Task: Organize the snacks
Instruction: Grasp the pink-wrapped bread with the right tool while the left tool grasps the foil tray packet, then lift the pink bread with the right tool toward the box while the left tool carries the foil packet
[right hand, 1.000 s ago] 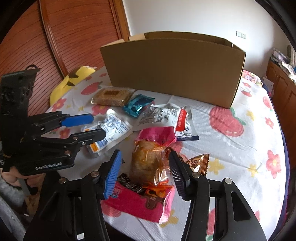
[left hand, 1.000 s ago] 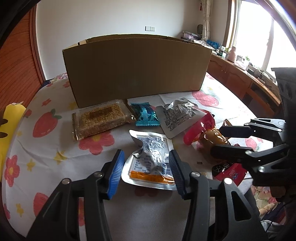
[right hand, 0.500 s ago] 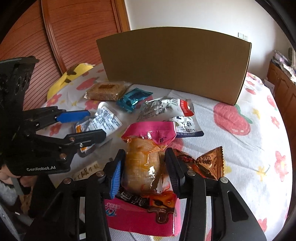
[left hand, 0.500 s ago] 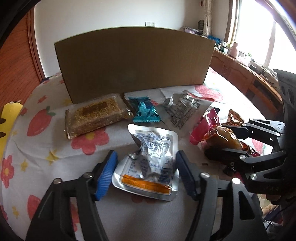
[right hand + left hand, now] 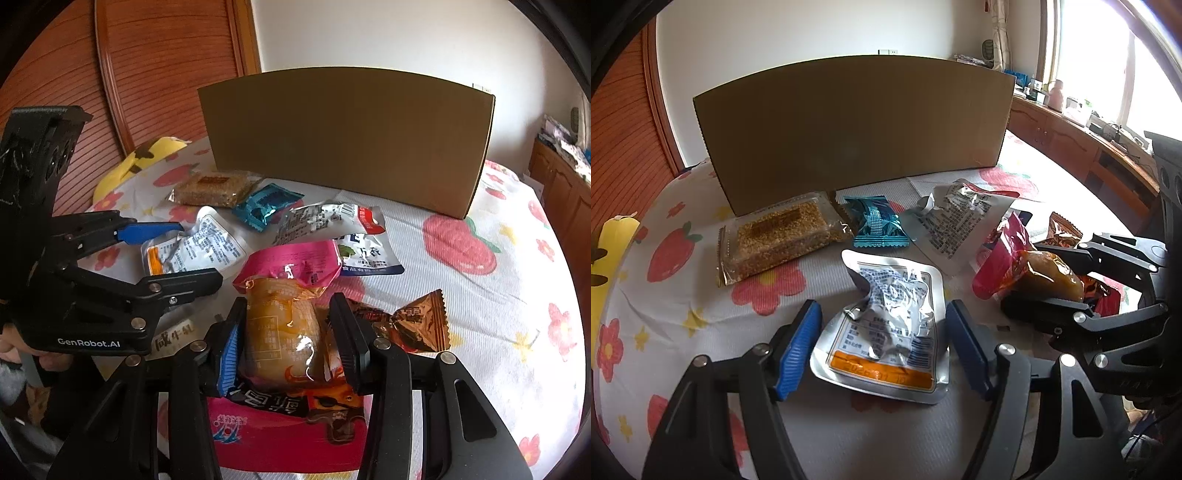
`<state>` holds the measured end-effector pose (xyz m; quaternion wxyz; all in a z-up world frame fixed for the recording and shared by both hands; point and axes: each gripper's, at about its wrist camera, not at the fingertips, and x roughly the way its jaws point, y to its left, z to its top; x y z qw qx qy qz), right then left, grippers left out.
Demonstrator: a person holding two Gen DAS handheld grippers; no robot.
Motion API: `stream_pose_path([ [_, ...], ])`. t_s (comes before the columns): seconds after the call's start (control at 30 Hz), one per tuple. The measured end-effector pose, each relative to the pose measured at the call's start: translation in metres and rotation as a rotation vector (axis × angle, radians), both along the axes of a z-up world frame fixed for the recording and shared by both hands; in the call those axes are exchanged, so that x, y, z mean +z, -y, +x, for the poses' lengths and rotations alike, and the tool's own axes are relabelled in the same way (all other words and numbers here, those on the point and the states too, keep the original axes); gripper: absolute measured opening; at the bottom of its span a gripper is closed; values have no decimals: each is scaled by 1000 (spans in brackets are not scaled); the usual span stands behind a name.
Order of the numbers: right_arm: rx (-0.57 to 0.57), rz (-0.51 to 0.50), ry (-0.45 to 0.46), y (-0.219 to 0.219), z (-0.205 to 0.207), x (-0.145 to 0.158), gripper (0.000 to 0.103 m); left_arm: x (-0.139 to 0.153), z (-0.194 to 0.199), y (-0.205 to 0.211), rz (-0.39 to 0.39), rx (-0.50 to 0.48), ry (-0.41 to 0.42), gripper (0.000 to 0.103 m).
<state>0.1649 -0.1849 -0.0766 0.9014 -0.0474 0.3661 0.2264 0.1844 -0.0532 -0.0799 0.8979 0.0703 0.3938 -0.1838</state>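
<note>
Since a second ago the right gripper (image 5: 286,341) has clamped the pink-topped translucent bun packet (image 5: 282,325) at lower centre, ready for lifting into the brown cardboard box (image 5: 347,136), while the left gripper (image 5: 882,343) stays wide around the crinkled silver foil pouch (image 5: 886,328).

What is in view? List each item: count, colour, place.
box: 1, brown, back
bar: 1, golden, before box
teal packet: 1, right of bar
striped pouch: 1, silver-orange, between left tool fingers
red-corner pouch: 1, silver, right of teal packet
pink pack: 1, pink-brown, in right tool
candy: 1, brown, right of pink pack
red bag: 1, under pink pack
pillow: 1, yellow, left edge
sheet: 1, floral white, underneath
left tool: 1, black-blue, open
right tool: 1, black, shut on pink pack
</note>
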Motion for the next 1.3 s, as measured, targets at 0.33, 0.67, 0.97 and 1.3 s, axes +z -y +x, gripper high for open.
stream_pose_path([
  [0.33, 0, 3, 3, 0, 0, 0, 44, 8, -12, -14, -30, 20, 12, 39],
  [0.67, -1, -6, 2, -1, 0, 0, 44, 24, -19, -26, -88, 21, 41, 14],
  [0.97, -3, -10, 2, -2, 1, 0, 44, 30, -28, -26, -122, 12, 67, 2],
  [1.3, -17, -14, -12, -3, 7, 3, 38, 50, -38, -30, -125, 23, 121, 2],
])
